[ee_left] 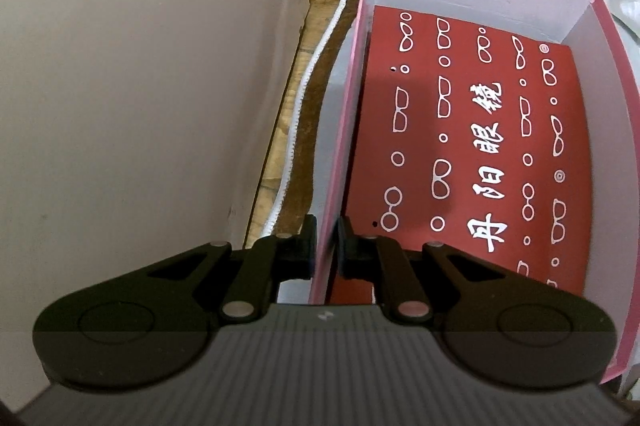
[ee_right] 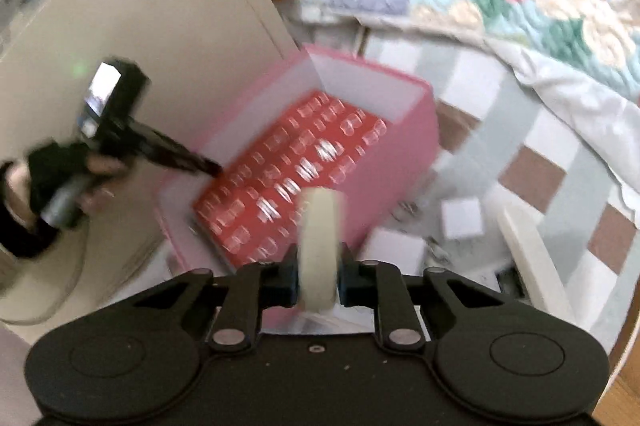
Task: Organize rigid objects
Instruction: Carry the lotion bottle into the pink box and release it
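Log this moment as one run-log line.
left gripper: shut on pink box wall | right gripper: shut on white tape roll | red glasses case: inside box

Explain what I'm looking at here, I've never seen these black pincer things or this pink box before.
No robot: a person holds a hand-held gripper in each hand, with a camera on each looking along its fingers. The left camera shows the left gripper shut on the pink box's wall; inside lies a red glasses-patterned case. The blurred right camera shows the right gripper pinching a white tape-like roll above a checked cloth, with the pink box and the person's hand beyond.
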Available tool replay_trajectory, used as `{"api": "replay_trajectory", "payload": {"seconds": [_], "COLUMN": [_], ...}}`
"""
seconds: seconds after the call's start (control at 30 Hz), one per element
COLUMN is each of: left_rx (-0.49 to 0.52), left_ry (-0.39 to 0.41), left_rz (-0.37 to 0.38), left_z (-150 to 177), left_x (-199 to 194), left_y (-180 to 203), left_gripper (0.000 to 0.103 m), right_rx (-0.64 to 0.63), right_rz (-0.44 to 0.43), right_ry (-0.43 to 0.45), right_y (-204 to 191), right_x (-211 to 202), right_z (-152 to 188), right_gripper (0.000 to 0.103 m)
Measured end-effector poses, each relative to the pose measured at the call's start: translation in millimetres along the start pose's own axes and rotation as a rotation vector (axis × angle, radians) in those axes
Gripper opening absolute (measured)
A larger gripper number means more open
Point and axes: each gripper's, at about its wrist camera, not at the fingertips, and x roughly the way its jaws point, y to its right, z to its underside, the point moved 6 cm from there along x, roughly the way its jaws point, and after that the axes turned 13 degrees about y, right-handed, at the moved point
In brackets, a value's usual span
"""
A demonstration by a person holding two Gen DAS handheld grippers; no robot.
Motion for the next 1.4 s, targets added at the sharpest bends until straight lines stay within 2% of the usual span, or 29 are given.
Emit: {"api": "replay_trajectory", "payload": {"seconds": [0.13,0.33,0.47,0.63,0.77,0.87,0.93,1.0,1.07,1.13,1.27,1.33,1.4], "left_rx": [0.003,0.009,-0.009,-0.01,-0.019,-0.028,-0.036,-0.028,-0.018,-0.015,-0.012,-0.007,0.001], "left_ry": [0.003,0.005,0.003,0.003,0.006,0.008,0.007,0.011,0.014,0.013,0.014,0.014,0.013], "left_rz": [0.0,0.001,0.006,0.008,0.015,0.024,0.024,0.021,0.019,0.017,0.021,0.024,0.023], "left_z": [0.4,0.7,0.4,0.5,0.1,0.5,-0.1,-0.1,0.5,0.5,0.6,0.5,0.3], "left_x": [-0.6,-1.3,-0.8,-0.1,-0.9,-1.0,-0.3,-0.3,-0.6,-0.6,-1.0,-1.2,-1.0], "left_y": [-0.2,0.7,-0.3,-1.2,-2.4,-4.0,-5.0,-4.1,-3.3,-2.6,-2.2,-1.9,-0.9], "left_gripper": [0.009,0.009,0.009,0.009,0.009,0.008,0.008,0.008,0.008,0.008,0.008,0.008,0.008], "right_rx": [0.008,0.126,0.17,0.189,0.212,0.319,0.32,0.278,0.296,0.363,0.544,0.574,0.549], "right_rz": [-0.039,-0.14,-0.177,-0.199,-0.156,-0.174,-0.118,-0.02,0.045,0.049,0.003,0.032,0.102], "right_ry": [0.047,0.077,0.002,-0.118,-0.118,-0.094,-0.048,0.013,0.051,0.089,0.183,0.184,0.132], "right_y": [-11.7,-25.6,-42.8,-66.1,-64.3,-49.1,-39.8,-31.1,-23.1,-18.3,-7.1,-3.5,-0.3], "right_x": [-4.1,2.6,40.5,104.7,137.8,144.3,144.9,145.0,148.2,152.6,163.1,176.1,189.2], "right_z": [-20.7,-43.0,-42.8,-25.4,-29.8,-44.6,-55.5,-64.9,-68.2,-70.2,-71.0,-61.9,-49.1], "right_gripper": [0.021,0.021,0.021,0.021,0.021,0.021,0.021,0.021,0.021,0.021,0.021,0.021,0.021]}}
